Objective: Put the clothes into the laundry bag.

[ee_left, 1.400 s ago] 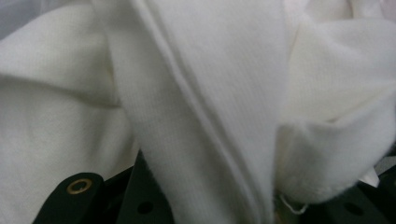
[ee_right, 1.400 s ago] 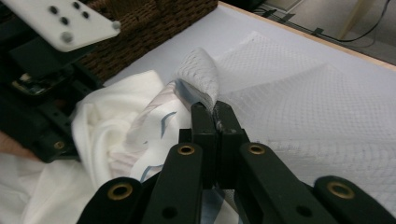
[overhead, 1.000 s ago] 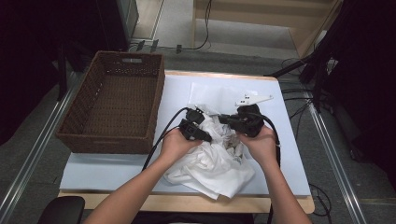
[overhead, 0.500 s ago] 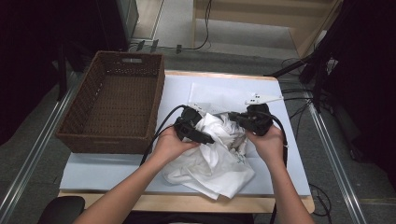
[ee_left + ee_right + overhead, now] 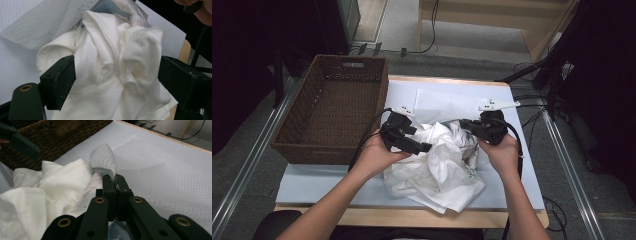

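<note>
- One table (image 5: 312, 180) under a pale sheet, carrying everything else
- Brown wicker basket (image 5: 334, 115) on the table's left part, well left of the white garment
- White garment (image 5: 439, 165) crumpled at the table's middle, just right of the basket, its lower folds reaching toward the table's near edge
- White mesh bag (image 5: 447, 102) lying flat behind the garment, one corner (image 5: 103, 160) lifted and pinched
- Left gripper (image 5: 414, 146) at the garment's left side, between basket and cloth; jaws spread wide, just been opening, a bunch of the garment (image 5: 117, 65) between them yet not squeezed
- Right gripper (image 5: 469, 125) at the garment's right side; jaws clenched tight on the mesh bag's corner, seen in the right gripper view (image 5: 115, 182)
</note>
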Demonstrator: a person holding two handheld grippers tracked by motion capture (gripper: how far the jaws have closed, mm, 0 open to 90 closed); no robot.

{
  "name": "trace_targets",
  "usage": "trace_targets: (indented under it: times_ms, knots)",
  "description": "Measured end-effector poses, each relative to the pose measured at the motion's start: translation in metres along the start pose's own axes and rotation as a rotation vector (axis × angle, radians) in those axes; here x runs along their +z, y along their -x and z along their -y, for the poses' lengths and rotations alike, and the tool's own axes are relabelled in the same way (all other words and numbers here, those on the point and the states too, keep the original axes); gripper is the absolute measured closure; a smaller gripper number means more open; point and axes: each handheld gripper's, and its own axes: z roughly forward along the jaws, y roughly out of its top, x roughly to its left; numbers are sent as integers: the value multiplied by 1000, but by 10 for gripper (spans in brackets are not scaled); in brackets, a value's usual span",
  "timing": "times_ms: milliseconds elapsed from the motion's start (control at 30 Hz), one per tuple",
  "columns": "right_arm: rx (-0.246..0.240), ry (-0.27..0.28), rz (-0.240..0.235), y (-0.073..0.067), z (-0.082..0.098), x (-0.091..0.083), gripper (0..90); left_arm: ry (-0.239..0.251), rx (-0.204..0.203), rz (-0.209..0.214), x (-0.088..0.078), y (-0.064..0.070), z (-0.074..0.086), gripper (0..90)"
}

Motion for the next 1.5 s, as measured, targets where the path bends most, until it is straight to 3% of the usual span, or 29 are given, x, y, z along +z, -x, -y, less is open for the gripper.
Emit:
trace_targets:
  times_ms: [67, 200, 333, 367, 467, 500, 567, 600, 633, 767, 800, 867, 1033, 1100, 1233, 1400, 1500]
  knots:
    - [-3, -1, -1, -1, -1, 0, 900, -11, -43, -12, 9, -7, 5, 150]
    - [-9, 0, -6, -4, -3, 1, 900, -35, -73, -33, 32, -19, 9, 150]
    - [-14, 1, -13, -5, -4, 0, 900, -11, -104, 5, 53, -33, 8, 123]
    - [-15, -2, -16, -6, -4, 1, 900, -9, -113, 15, 59, -36, 8, 70]
    - [-19, -5, -19, -7, -3, 3, 900, -40, -101, 40, 74, -44, 9, 62]
    - [-19, -5, -19, -7, -3, 3, 900, -49, -100, 74, 78, -46, 10, 62]
    - [-22, -9, -21, -8, -4, 3, 900, -55, -102, 101, 84, -47, 12, 159]
    - [-24, -9, -20, -9, -4, 4, 900, -56, -99, 110, 86, -47, 12, 328]
    - [-24, -9, -20, -9, -4, 4, 900, -49, -97, 95, 85, -46, 12, 328]
    - [-26, -4, -26, -10, -5, 5, 900, -27, -81, 95, 81, -43, 13, 637]
    - [-26, -3, -25, -10, -5, 5, 900, -25, -76, 86, 78, -42, 13, 665]
    - [-25, -3, -25, -11, -5, 6, 900, -20, -55, 63, 73, -36, 11, 682]
    - [-14, 3, -22, -11, -6, 6, 900, -6, 76, -35, 53, -6, 7, 684]
    - [-17, 9, -20, -11, -7, 5, 900, -7, 104, -79, 48, 6, 7, 673]
    - [-19, 4, -13, -14, -8, 5, 900, 6, 127, -66, 42, 20, 8, 664]
    - [-29, 0, -4, -18, -9, 5, 900, 46, 113, -64, 39, 31, 8, 624]
    - [-20, 6, -16, -17, -9, 5, 900, 66, 138, -37, 42, 35, 7, 706]
